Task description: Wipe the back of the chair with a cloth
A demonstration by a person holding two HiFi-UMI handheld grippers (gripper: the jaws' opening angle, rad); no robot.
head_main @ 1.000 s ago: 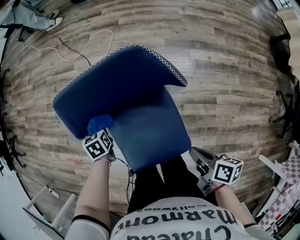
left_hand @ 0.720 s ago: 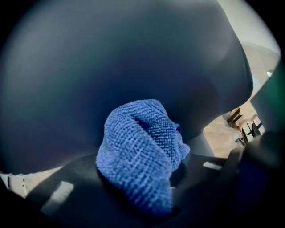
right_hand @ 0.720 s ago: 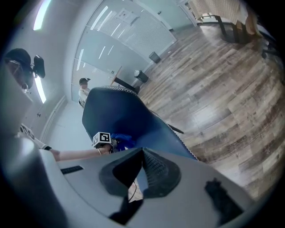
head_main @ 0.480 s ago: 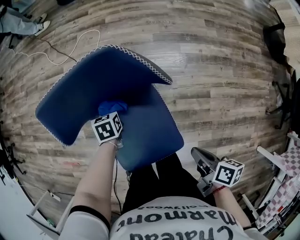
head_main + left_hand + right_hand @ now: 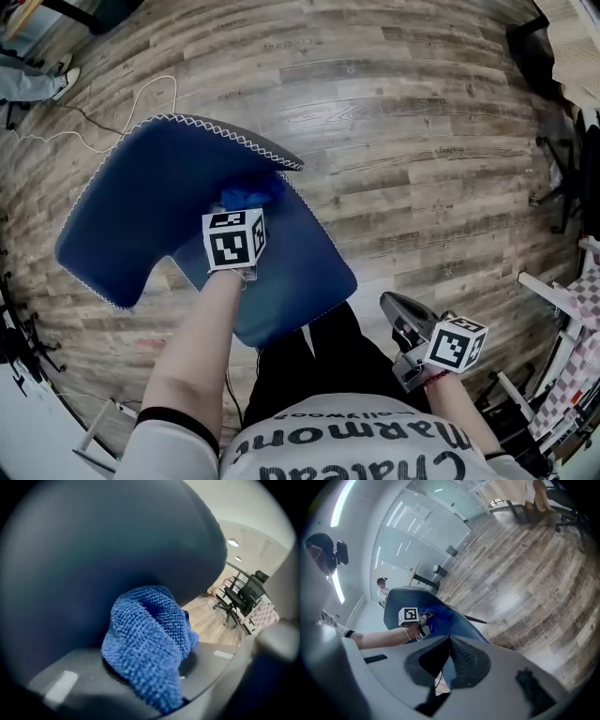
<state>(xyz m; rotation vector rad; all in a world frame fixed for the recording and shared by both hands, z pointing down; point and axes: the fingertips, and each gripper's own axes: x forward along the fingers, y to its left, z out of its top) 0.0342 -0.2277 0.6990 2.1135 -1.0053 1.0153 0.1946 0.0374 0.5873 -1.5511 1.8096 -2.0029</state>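
A dark blue chair stands in front of me, its backrest (image 5: 141,202) edged with white stitching, its seat (image 5: 295,272) nearer my legs. My left gripper (image 5: 242,216) is shut on a blue cloth (image 5: 249,194) and presses it on the backrest near its right edge. In the left gripper view the knobbly cloth (image 5: 150,637) bulges out between the jaws against the dark backrest (image 5: 93,545). My right gripper (image 5: 401,323) hangs low by my right hip, away from the chair, jaws together with nothing in them. The right gripper view shows the chair (image 5: 440,613) from the side.
The floor is wood plank (image 5: 412,122). A pale cable (image 5: 141,103) loops on it beyond the chair. Shoes (image 5: 37,80) lie far left. White frames and a checked cloth (image 5: 577,305) stand at the right edge, a black office chair (image 5: 243,597) further off.
My left gripper has swept the cloth across the backrest from its lower left side to its right edge. The right gripper has stayed put.
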